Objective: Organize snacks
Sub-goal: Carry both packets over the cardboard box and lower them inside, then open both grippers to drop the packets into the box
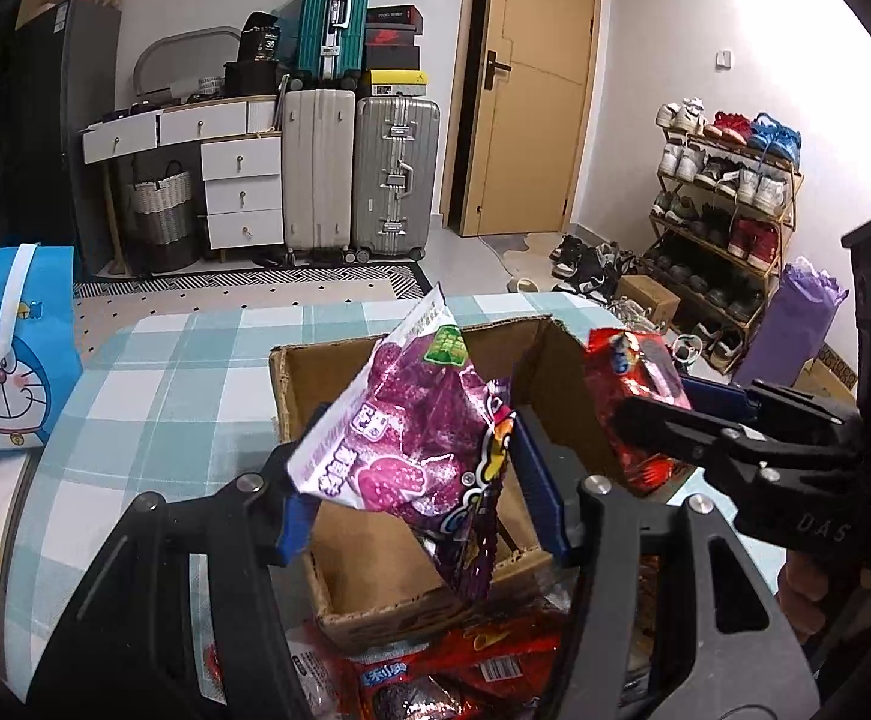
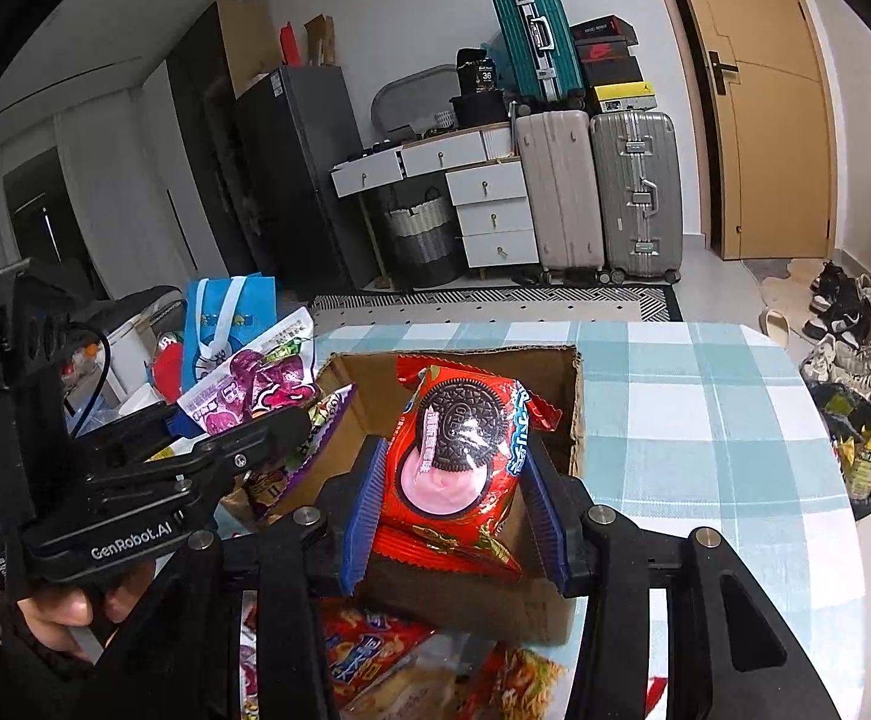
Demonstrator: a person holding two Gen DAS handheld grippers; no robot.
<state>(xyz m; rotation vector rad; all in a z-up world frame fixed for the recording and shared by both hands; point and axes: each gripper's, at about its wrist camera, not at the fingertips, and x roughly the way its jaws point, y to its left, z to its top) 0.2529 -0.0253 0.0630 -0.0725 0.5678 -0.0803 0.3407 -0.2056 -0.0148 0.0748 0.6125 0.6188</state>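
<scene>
My left gripper [image 1: 417, 474] is shut on a purple snack bag [image 1: 417, 438] and holds it over the open cardboard box [image 1: 369, 570] on the checked table. My right gripper [image 2: 456, 474] is shut on a red Oreo pack [image 2: 459, 456] and holds it over the same box [image 2: 561, 378]. In the left wrist view the right gripper [image 1: 645, 414] comes in from the right with the red pack [image 1: 633, 384]. In the right wrist view the left gripper [image 2: 291, 420] comes in from the left with the purple bag [image 2: 255, 384].
Several loose red snack packs [image 1: 465, 678] lie at the near edge of the table in front of the box. A blue Doraemon bag [image 1: 15, 348] stands to the left. The checked tablecloth [image 2: 705, 420] stretches right of the box. A bin [image 2: 861, 450] stands beyond the table's right edge.
</scene>
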